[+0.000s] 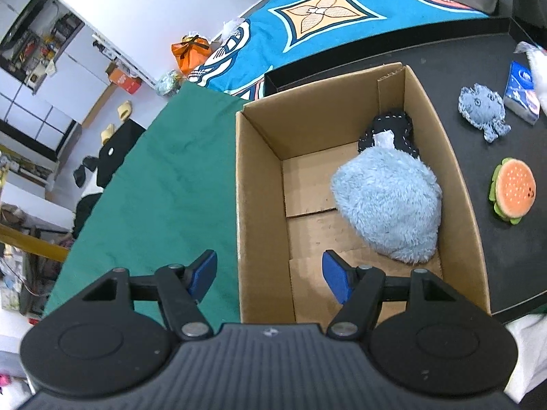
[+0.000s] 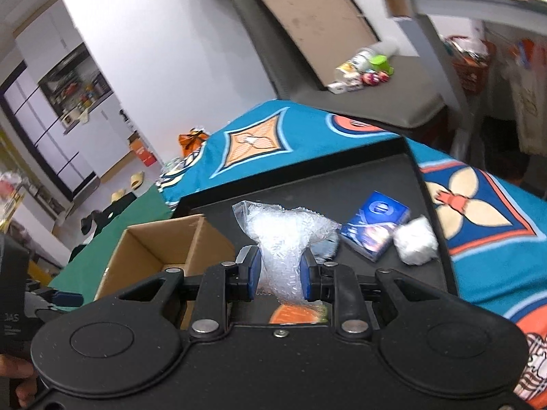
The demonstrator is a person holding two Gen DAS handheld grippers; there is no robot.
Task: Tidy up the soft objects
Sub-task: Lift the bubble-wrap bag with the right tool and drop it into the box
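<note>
Right now the right gripper [image 2: 280, 273] pinches a crumpled piece of clear bubble wrap [image 2: 283, 235] between its blue pads, holding it up over the black desk [image 2: 393, 177]. Beyond it, at about 1 o'clock from the gripper, a blue carton [image 2: 374, 225] lies on the desk with a white wad [image 2: 415, 241] touching its right end. A denim-blue toy peeks out just behind the bubble wrap, mostly hidden. An orange shape shows below the held wrap, at 6 o'clock.

The left gripper [image 1: 270, 275] has its jaws spread wide with nothing between them; one pad hangs over the green cloth [image 1: 164, 171], the other over the near end of the open cardboard box [image 1: 259, 184]. Inside the box, a fluffy light-blue plush [image 1: 389, 205] lies against the right-hand wall, and a dark navy stitched toy [image 1: 393, 128] sits just beyond it, at its 12 o'clock, touching it. Outside the box, on the desk at 3 o'clock, a burger plush [image 1: 512, 191] lies well apart from the box wall; a denim fish-shaped toy [image 1: 482, 109] rests at its 12 o'clock, just beside the blue carton. A teal patterned blanket [image 1: 324, 10] lies behind the desk.
</note>
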